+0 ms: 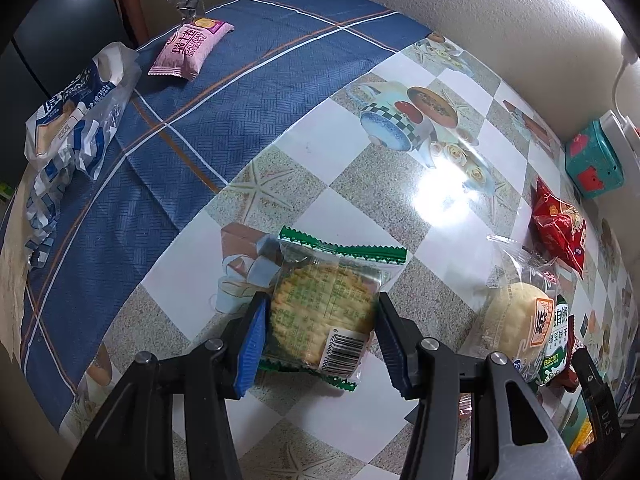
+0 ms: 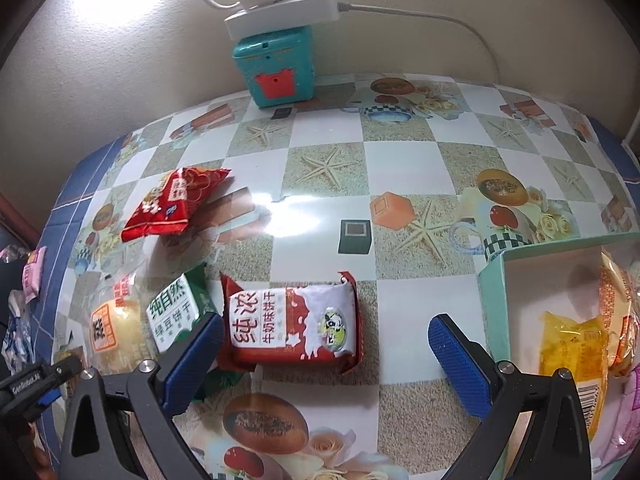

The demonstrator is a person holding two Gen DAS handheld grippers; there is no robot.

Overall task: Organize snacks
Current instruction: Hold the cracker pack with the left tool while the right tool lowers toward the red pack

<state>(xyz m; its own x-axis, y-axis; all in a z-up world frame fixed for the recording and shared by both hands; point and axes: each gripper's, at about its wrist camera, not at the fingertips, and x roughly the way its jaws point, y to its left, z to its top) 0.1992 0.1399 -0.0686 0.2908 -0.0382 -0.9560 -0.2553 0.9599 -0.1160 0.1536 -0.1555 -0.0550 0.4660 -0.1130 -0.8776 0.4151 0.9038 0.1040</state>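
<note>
Blue ribbed pads are closed on a clear, green-edged cracker pack (image 1: 324,308) by the left gripper (image 1: 320,334), one pad pressed to each side; whether the pack is lifted or still resting on the table cannot be told. The right gripper (image 2: 324,344) is held open, its jaws spread wide about a red-and-white biscuit pack (image 2: 294,322) that lies flat on the table; the left pad is just beside the pack's end, the right pad well apart from it.

A pick-up step is judged to be in hand, with packs being gathered into the pale green box (image 2: 494,280) at the right, where a yellow pack (image 2: 568,344) is already seen. Next, the right jaws would need to be closed squarely across the biscuit pack and the cracker pack carried over to the box without being crushed.

Loose items remain: a bun (image 2: 118,322), a green biscuit pack (image 2: 176,310) and a red pack (image 2: 172,204).

Glossy checked oilcloth (image 2: 328,128) covers the table, with blue plaid cloth (image 1: 192,128) beyond it, on which a pink pack (image 1: 190,50) lies. A teal box (image 2: 276,64) under a power strip (image 2: 280,10) stands against a textured wall.
</note>
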